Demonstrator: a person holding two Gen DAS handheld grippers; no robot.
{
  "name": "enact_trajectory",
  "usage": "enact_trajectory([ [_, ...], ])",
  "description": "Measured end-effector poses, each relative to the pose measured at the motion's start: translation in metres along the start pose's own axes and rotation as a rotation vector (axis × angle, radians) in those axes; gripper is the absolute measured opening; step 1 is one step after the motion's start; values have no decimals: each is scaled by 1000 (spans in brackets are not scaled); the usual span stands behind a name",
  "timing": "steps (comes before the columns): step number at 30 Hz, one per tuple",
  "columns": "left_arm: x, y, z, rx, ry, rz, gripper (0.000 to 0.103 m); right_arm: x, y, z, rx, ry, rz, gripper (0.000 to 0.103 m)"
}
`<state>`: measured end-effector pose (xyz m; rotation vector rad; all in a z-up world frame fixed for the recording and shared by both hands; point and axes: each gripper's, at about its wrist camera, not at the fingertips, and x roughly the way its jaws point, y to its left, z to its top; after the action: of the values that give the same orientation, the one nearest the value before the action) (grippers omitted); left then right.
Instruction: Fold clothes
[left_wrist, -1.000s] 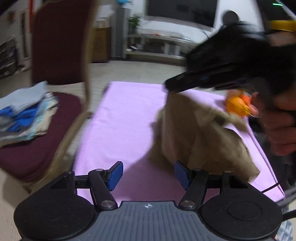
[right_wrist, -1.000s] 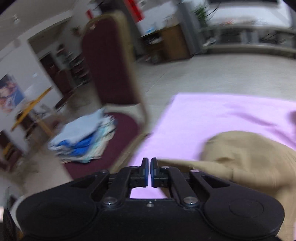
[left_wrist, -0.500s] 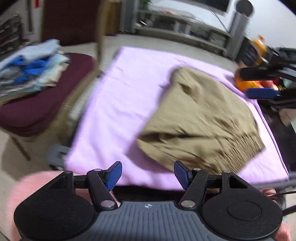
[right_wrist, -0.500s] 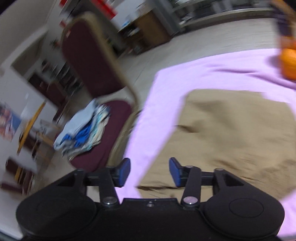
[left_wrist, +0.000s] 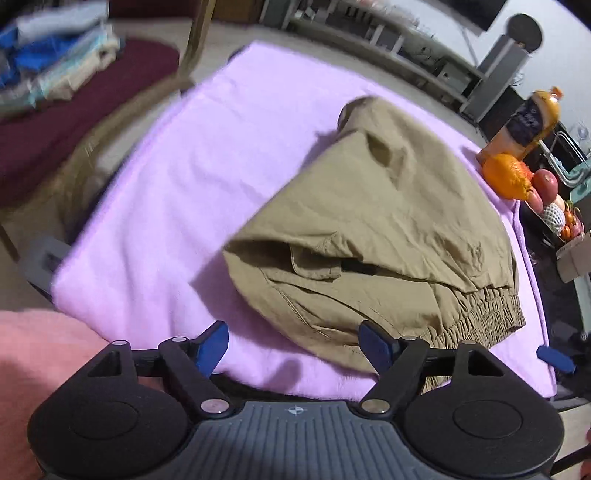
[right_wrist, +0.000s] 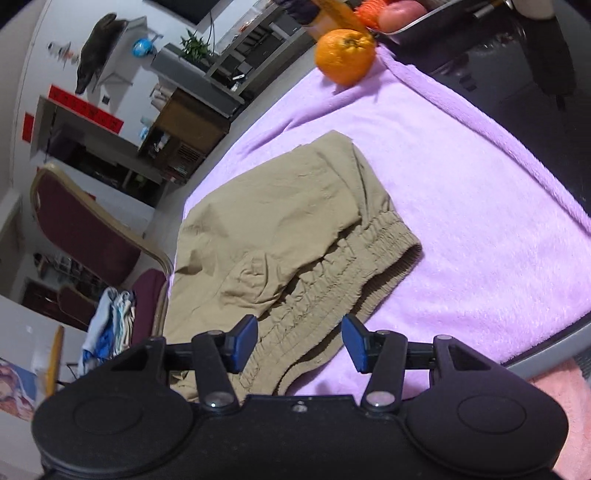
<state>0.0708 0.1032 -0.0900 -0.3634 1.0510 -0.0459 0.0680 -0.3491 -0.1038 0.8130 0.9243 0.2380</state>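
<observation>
lilac cloth (left_wrist: 177, 192), khaki shorts (left_wrist: 388, 229), chair (right_wrist: 85, 229)

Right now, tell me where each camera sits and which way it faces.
Left wrist: on the left gripper, angled down at khaki shorts on the purple blanket; fingers apart, jaws opening.
Right wrist: on the right gripper, over the shorts' waistband; fingers apart.
Shared: shorts, blanket, orange, maroon chair.

Both wrist cameras are looking steeply down, close over the counter's (left_wrist: 155, 206) near edge. Both are sharing the shorts (left_wrist: 388, 229) (right_wrist: 288, 229) and orange (left_wrist: 504, 175) (right_wrist: 345, 55).
</observation>
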Motion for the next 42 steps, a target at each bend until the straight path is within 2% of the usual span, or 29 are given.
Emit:
enact_trajectory([
  [3,13,-9,7,19,29,-99,81,3,-7,1,8,-13,25,50],
  [5,20,-18,10,48,14,-81,80,1,-17,3,18,-19,49,50],
  [8,23,-26,13,40,-25,-104,76,1,-27,4,21,-30,75,50],
  [10,14,-31,11,20,-62,-152,63,1,-31,4,19,-38,88,50],
  [13,-5,-41,5,60,-151,-212,65,3,-42,5,41,-47,94,50],
  [16,-2,-43,-2,70,-140,-172,74,7,-53,5,76,-48,97,50],
  [19,19,-45,-8,55,-58,-129,74,11,-61,6,102,-49,103,50],
  [21,28,-52,-11,79,-33,-115,74,11,-61,9,91,-69,96,50],
  [23,33,-63,-14,117,-19,-113,78,11,-62,13,79,-94,79,50],
  [28,38,-82,-17,196,-10,-133,77,16,-69,31,57,-145,13,44],
  [30,38,-77,-10,160,-26,-129,70,23,-72,38,43,-152,-31,44],
  [33,42,-60,1,60,-18,-144,67,32,-72,50,27,-155,-49,44],
  [38,56,-49,-1,34,16,-53,66,54,-61,63,-49,-120,-82,43],
  [39,57,-48,-2,31,17,-45,66,59,-58,63,-73,-109,-92,34],
  [40,57,-48,-1,26,16,-54,52,63,-54,62,-98,-99,-116,17],
  [41,56,-49,1,27,15,-77,39,64,-50,60,-117,-99,-154,14],
  [42,54,-50,3,34,10,-91,20,62,-49,59,-108,-100,-153,12],
])
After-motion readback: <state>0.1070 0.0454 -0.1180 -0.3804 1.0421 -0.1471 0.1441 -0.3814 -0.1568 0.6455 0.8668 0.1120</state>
